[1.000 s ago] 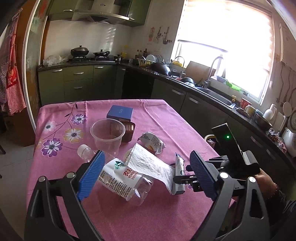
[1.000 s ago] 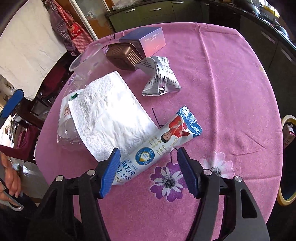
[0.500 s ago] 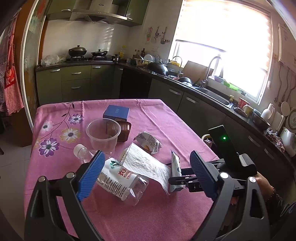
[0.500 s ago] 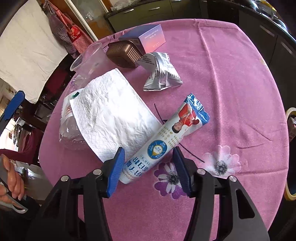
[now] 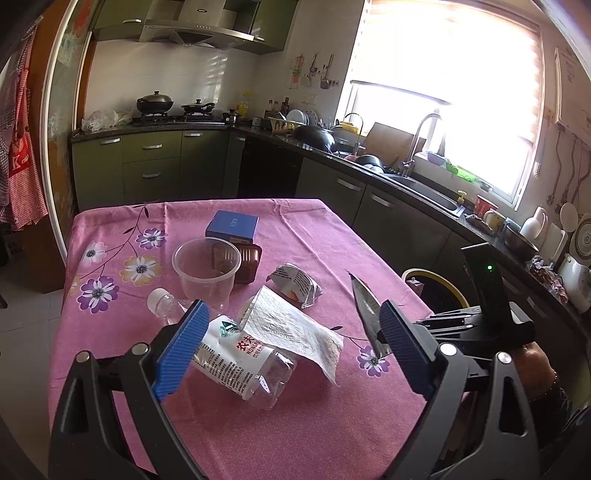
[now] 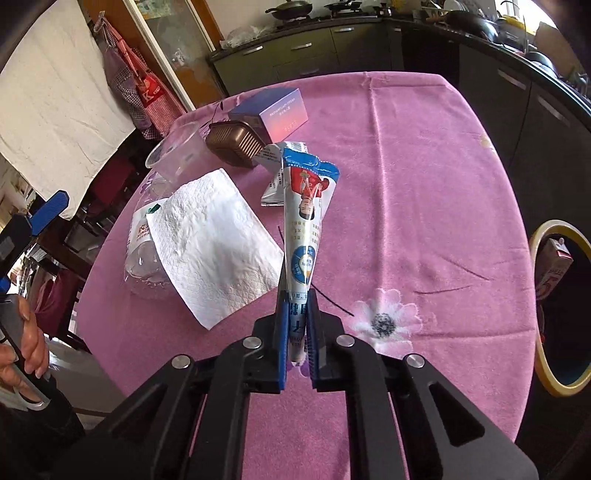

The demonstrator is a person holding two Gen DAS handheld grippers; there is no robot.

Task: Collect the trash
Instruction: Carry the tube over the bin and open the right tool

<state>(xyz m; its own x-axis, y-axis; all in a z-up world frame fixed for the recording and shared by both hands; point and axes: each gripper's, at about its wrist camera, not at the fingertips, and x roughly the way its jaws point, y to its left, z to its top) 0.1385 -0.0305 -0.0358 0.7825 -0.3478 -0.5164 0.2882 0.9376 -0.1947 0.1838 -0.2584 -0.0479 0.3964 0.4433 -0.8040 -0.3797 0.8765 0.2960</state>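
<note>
Tabletop under a pink-purple cloth printed with white and violet flowers. Kitchen around it: olive-green cabinets, a steel range hood over two dark pans on the hob, a sink with a curved tap below a bright blinded window. Red checked apron hangs by a doorway. Beside the tabletop's right edge, a yellow-rimmed bin with a carton inside.

Count on the cloth:
- one crushed clear plastic bottle with white label and white cap, lying on its side
- one white paper napkin, draped partly over that bottle
- one clear round plastic tub, upright
- one brown ribbed plastic tray, touching the tub
- one blue cardboard box, behind the tray
- one crumpled silver foil packet

Right hand-held gripper: clenched on the lower end of one long white-and-blue printed wrapper tube, lifted off the cloth, standing almost upright above the napkin's edge (only its silver back shows in the left view).

Left hand-held gripper: jaws spread wide and holding nothing, hovering over the bottle.
</note>
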